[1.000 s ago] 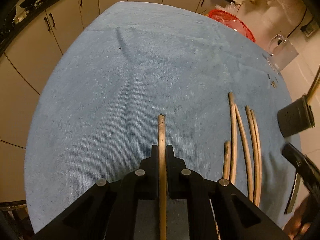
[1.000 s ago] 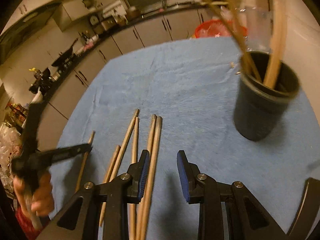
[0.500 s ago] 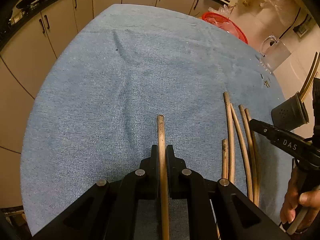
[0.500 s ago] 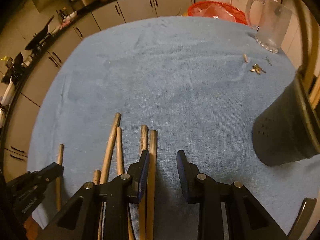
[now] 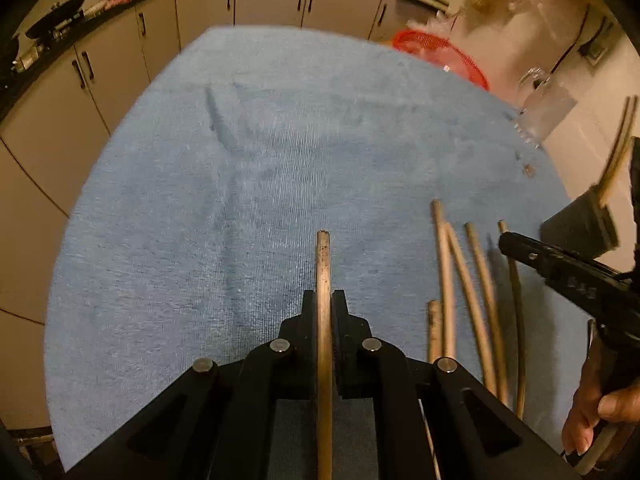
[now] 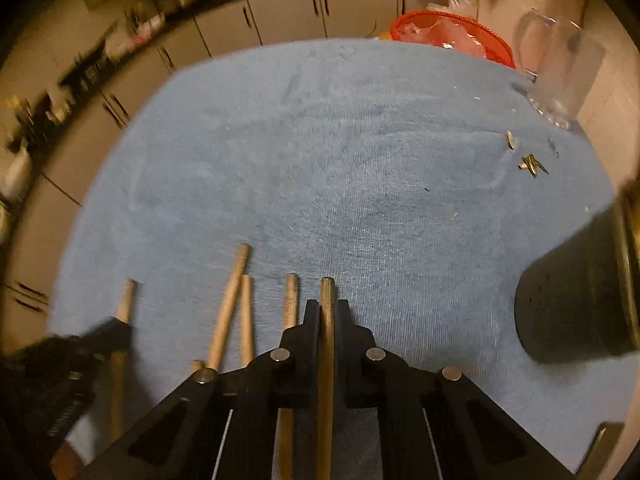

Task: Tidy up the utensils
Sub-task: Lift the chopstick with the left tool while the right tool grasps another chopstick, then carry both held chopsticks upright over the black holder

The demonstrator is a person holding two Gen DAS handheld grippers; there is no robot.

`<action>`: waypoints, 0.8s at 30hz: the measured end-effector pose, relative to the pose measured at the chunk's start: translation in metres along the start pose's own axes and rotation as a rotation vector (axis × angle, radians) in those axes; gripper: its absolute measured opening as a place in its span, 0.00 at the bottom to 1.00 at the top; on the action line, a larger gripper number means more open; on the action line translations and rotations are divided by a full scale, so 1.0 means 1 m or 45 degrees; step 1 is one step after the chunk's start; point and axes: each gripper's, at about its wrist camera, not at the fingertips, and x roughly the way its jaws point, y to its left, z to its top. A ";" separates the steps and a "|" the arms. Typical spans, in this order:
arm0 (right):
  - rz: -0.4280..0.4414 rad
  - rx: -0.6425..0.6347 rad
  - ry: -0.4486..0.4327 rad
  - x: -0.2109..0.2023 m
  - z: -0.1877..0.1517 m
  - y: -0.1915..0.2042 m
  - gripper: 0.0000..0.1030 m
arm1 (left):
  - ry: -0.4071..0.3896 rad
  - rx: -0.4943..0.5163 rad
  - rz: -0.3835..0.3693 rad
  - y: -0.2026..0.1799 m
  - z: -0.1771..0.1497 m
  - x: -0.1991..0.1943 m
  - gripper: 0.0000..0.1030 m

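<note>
Wooden chopstick (image 5: 323,276) pinched in left gripper (image 5: 324,304) fingers, right gripper (image 6: 327,312) angled down, clamping another chopstick (image 6: 327,300)

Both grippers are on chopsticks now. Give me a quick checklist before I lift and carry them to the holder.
1. Left gripper shut on a chopstick: ok.
2. Right gripper shut on one chopstick only: ok; its neighbour lies outside the fingers.
3. Black holder upright, in view: ok.
4. Room left inside the holder: cannot tell.
5. Blue cloth between right gripper and holder clear: ok.
6. All chopsticks collected: not ok; several loose chopsticks remain.
</note>
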 end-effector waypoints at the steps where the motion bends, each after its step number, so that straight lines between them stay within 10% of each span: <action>1: 0.048 0.007 -0.049 -0.013 -0.002 -0.001 0.08 | -0.017 -0.006 -0.006 0.001 0.000 -0.007 0.07; 11: 0.193 -0.056 -0.508 -0.135 -0.035 0.003 0.08 | -0.232 0.002 -0.056 -0.011 -0.002 -0.094 0.07; 24: 0.256 -0.014 -0.661 -0.189 -0.066 -0.004 0.08 | -0.360 0.055 -0.077 -0.031 -0.016 -0.152 0.07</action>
